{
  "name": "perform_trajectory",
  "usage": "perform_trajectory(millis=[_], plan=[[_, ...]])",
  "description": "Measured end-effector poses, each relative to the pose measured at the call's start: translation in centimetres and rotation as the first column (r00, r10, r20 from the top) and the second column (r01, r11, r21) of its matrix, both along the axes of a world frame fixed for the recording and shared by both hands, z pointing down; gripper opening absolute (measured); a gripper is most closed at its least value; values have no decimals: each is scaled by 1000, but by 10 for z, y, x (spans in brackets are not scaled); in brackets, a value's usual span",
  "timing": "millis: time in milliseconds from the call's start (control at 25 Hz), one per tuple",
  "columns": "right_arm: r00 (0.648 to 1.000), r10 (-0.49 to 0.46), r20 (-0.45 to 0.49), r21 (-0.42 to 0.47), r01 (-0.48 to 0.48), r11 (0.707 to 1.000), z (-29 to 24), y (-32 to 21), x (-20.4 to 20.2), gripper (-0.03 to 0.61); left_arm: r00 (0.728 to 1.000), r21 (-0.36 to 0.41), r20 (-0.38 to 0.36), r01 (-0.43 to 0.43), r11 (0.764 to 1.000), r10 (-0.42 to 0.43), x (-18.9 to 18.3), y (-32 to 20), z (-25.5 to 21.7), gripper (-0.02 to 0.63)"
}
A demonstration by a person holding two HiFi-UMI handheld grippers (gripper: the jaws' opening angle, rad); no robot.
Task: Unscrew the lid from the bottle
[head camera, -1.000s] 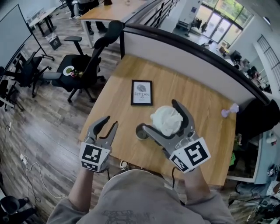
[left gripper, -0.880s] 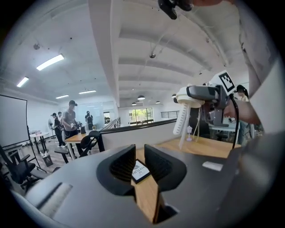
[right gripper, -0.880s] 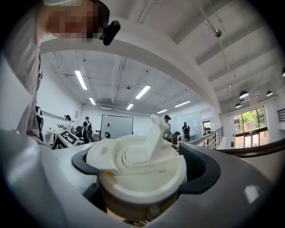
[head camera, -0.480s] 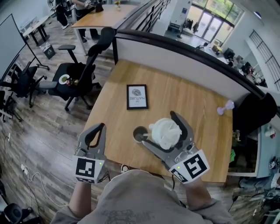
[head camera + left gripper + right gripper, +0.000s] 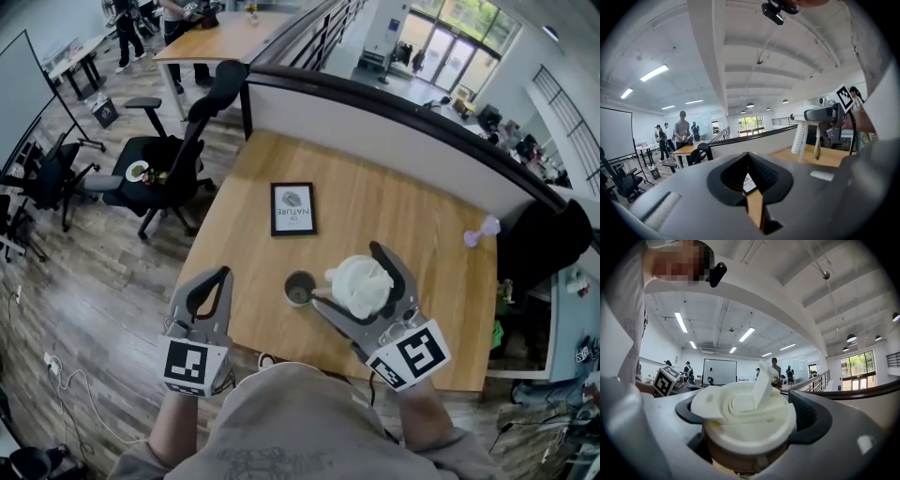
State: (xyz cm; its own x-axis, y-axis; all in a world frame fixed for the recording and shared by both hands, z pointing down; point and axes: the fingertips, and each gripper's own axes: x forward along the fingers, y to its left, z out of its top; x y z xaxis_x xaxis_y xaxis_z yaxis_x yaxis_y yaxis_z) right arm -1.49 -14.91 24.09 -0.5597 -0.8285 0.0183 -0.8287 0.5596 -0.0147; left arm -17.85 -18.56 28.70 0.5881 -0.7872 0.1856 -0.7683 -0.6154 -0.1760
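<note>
A white lid (image 5: 364, 286) with a raised flip spout sits between the jaws of my right gripper (image 5: 349, 277), which is shut on it above the wooden table (image 5: 412, 225). In the right gripper view the lid (image 5: 750, 411) fills the space between the black pads of that gripper (image 5: 750, 420). Just left of the lid, the dark round open-topped bottle (image 5: 300, 289) stands on the table, apart from it. My left gripper (image 5: 223, 276) hangs at the table's front left edge, shut with nothing in it; the left gripper view shows its pads (image 5: 751, 183) pressed together.
A black picture frame (image 5: 293, 207) lies flat at the table's middle left. A small lilac object (image 5: 480, 232) sits near the right edge. A partition wall (image 5: 394, 112) runs behind the table. A black office chair (image 5: 183, 150) stands on the floor to the left.
The left gripper's jaws went from open to shut with nothing between them. The right gripper still grips the lid, a little to the right of the bottle.
</note>
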Motion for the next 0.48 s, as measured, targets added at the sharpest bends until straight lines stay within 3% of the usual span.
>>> perform_trajectory(millis=[320,480], plan=[[1000,10,-12,-7,-10,1000,5,2,4,523,1000,-1,6,2,1000,-2,1,6,-1,0],[1000,18,-18,-14,-18,1000,8,2,7,523,1000,-38,-4,23,999,-23,2,7,0,2]])
